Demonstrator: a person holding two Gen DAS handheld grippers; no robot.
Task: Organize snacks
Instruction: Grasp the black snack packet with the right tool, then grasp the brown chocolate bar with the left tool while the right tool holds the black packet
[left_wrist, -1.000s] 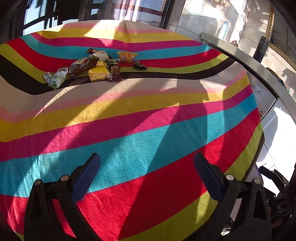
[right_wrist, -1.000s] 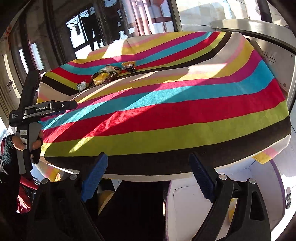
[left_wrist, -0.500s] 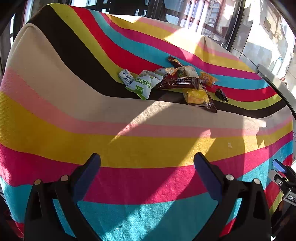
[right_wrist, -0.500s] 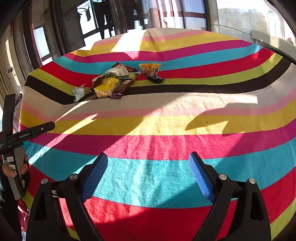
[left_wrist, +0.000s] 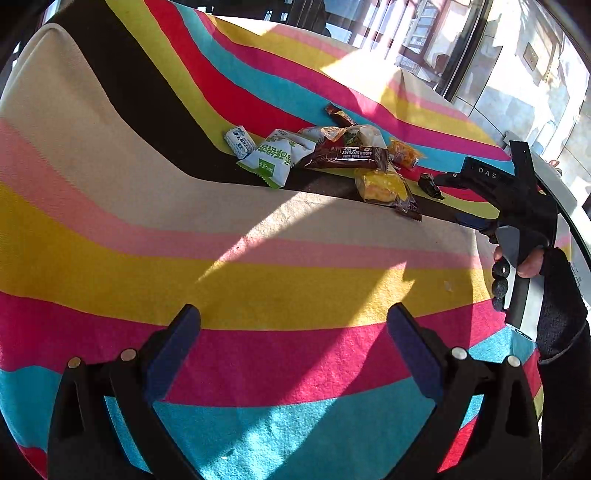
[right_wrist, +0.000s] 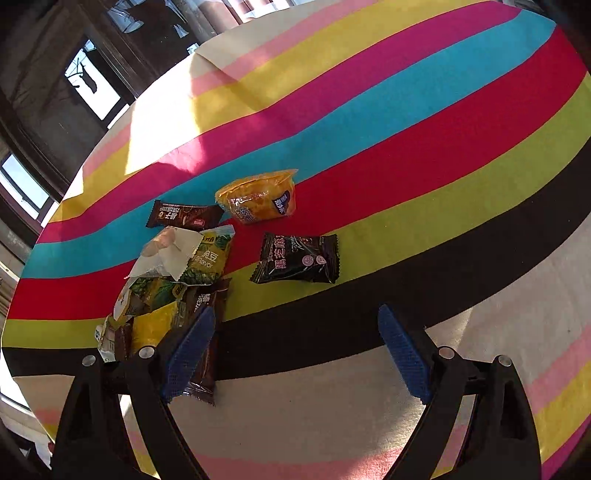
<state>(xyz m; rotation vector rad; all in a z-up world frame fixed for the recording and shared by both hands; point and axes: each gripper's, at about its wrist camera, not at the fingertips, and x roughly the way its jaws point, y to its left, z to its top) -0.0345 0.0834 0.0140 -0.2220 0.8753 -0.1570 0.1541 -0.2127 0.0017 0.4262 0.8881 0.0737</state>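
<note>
Several snack packets lie in a loose pile on the striped tablecloth (left_wrist: 258, 280). In the left wrist view I see a white-green packet (left_wrist: 271, 158), a brown chocolate bar (left_wrist: 345, 157) and a yellow packet (left_wrist: 382, 184). My left gripper (left_wrist: 293, 345) is open and empty, well short of the pile. In the right wrist view a black packet (right_wrist: 297, 258), an orange cup snack (right_wrist: 258, 197), a brown bar (right_wrist: 184, 215) and a green pea packet (right_wrist: 207, 258) lie ahead. My right gripper (right_wrist: 295, 349) is open and empty, just before the black packet; it also shows in the left wrist view (left_wrist: 469, 199).
The round table's cloth (right_wrist: 406, 110) stretches far beyond the pile. Dark window frames (right_wrist: 55, 92) stand behind the table. A bright glass wall (left_wrist: 498, 66) and a grey ledge (left_wrist: 565, 199) lie past the right edge.
Both grippers have moved toward the pile. The right gripper has come much closer and now hovers just before the black packet. Both stay open.
</note>
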